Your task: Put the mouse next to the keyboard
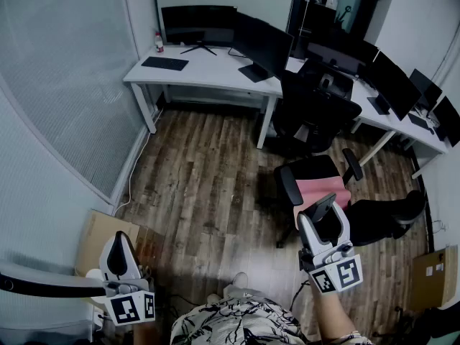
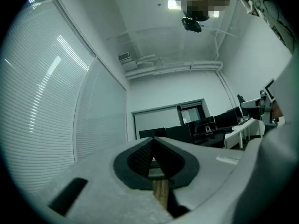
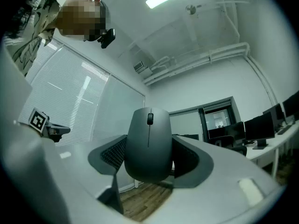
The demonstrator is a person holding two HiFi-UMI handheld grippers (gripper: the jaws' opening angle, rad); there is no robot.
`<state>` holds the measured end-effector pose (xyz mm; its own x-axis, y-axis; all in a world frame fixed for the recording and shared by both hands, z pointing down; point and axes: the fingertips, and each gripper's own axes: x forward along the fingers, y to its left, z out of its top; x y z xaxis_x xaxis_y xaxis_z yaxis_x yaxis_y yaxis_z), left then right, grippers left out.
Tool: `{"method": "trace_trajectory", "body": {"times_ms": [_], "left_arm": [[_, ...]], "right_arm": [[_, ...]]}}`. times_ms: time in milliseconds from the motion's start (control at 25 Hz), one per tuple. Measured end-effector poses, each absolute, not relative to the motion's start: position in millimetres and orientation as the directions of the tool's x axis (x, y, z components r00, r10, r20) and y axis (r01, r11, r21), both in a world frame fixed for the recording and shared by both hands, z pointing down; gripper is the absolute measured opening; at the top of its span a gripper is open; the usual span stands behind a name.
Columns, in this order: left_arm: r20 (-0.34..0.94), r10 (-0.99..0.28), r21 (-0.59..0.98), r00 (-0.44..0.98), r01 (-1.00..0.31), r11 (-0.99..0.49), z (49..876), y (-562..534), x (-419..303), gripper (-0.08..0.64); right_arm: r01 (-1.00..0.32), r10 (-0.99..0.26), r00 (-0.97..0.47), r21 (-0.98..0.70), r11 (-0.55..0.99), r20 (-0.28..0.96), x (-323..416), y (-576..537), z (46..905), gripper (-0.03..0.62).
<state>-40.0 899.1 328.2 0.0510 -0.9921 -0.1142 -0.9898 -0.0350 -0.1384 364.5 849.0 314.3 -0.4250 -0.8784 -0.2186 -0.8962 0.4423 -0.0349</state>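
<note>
Right claw (image 1: pixel 322 218) first, from the head view: it is low in the frame, out over the wooden floor, closed on a dark shape that I take to be the mouse (image 1: pixel 321 203). The left claw (image 1: pixel 120 244) hangs at the lower left near a cardboard box (image 1: pixel 97 237). The keyboard (image 1: pixel 164 63) lies on the white desk (image 1: pixel 215 69) at the far side of the room, in front of a monitor (image 1: pixel 198 24). It is well apart from both claws, so by my judgement the carry is not yet done. An office chair (image 1: pixel 316 189) stands close ahead of the right claw.

From the left gripper view, the jaws meet at their tips with nothing between them. Beyond them I see only blinds, wall and distant desks.

From the right gripper view, the mouse (image 3: pixel 148 143) fills the middle, upright, with its scroll wheel toward the camera. The ribbed pads press on its two long sides with the jaws spread wide. The grip sits at the lower half of the body, and the nose stands clear above the pads.

I judge the mouse to be light and rigid, with a smooth, rounded plastic shell that could slide out of a loose pinch. The sides are the right place to hold it, at the widest part and away from the buttons and wheel. I would set it down gently and flat, beside the keyboard.
</note>
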Motion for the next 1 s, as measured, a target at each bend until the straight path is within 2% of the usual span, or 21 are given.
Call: {"method": "trace_trajectory", "body": {"times_ms": [1000], "left_arm": [[-0.107, -0.994, -0.143, 0.020, -0.990, -0.004, 332, 873, -5, -0.005]], "right_arm": [[-0.887, -0.866, -0.444, -0.026, 0.462, -0.230, 389, 810, 322, 0.301]]}}
